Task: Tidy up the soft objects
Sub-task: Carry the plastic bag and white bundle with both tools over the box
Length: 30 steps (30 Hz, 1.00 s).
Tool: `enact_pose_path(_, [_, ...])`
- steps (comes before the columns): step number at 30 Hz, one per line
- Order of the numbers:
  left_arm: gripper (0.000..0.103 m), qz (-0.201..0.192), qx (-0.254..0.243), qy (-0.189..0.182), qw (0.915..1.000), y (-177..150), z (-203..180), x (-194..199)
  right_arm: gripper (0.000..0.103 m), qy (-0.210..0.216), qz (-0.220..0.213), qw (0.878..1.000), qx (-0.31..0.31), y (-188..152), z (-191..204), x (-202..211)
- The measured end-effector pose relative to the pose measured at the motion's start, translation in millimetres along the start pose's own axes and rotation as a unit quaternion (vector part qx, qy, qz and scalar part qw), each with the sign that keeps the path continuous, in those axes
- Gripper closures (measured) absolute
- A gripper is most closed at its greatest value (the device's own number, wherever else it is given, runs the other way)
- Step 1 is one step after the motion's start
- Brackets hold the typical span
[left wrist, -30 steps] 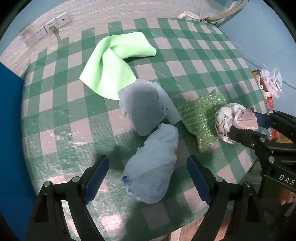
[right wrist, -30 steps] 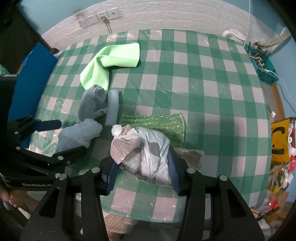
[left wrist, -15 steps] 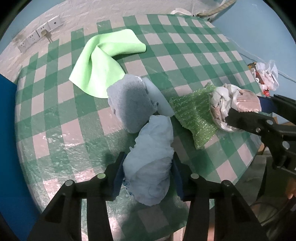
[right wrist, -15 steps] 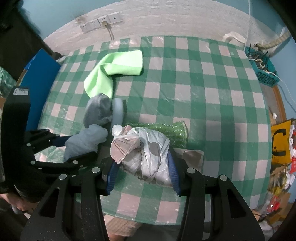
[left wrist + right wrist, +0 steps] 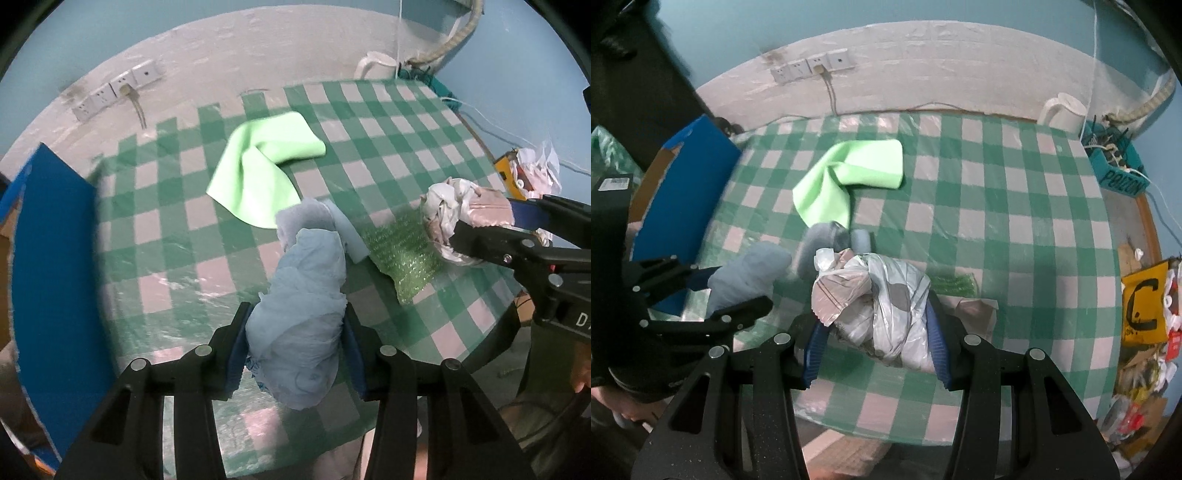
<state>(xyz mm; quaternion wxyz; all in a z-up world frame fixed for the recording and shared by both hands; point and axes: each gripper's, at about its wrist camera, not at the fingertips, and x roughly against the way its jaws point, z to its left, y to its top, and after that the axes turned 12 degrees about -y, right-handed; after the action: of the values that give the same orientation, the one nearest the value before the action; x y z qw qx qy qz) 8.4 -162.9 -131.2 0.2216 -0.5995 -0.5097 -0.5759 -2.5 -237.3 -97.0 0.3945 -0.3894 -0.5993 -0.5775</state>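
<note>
Green-checked desk (image 5: 173, 236) below me, my left claw (image 5: 295, 345) has just closed on the pale blue wad (image 5: 303, 317) and my right claw (image 5: 873, 326) clamps the plastic-bag bundle (image 5: 875, 302), both seemingly lifted clear, while the lime cloth (image 5: 262, 173), grey-blue sponge (image 5: 310, 216) and green mesh (image 5: 399, 254) wait unsorted.

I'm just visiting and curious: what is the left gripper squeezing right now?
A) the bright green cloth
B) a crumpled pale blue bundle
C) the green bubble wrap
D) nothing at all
B: in the left wrist view, the left gripper has its blue pads pressed on both sides of the crumpled pale blue bundle, while the bright green cloth lies flat on the table.
</note>
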Motion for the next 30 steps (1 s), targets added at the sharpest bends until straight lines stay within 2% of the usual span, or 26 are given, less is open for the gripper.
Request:
enact_pose_path(3, [0.056, -0.010, -0.002, 0.018, 0.9998, 0, 1, 11, 0.055, 0.005, -0.010, 1.000, 0.001, 4, 5, 7])
enact_pose_path(18, [0.056, -0.047, 0.017, 0.033, 0.9982, -4, 24, 59, 0.055, 0.020, -0.046, 0.999, 0.013, 26, 32, 34])
enact_pose_path(30, [0.056, -0.072, 0.045, 0.054, 0.9950, -10, 51, 88, 0.055, 0.044, -0.066, 0.996, 0.034, 45, 68, 51])
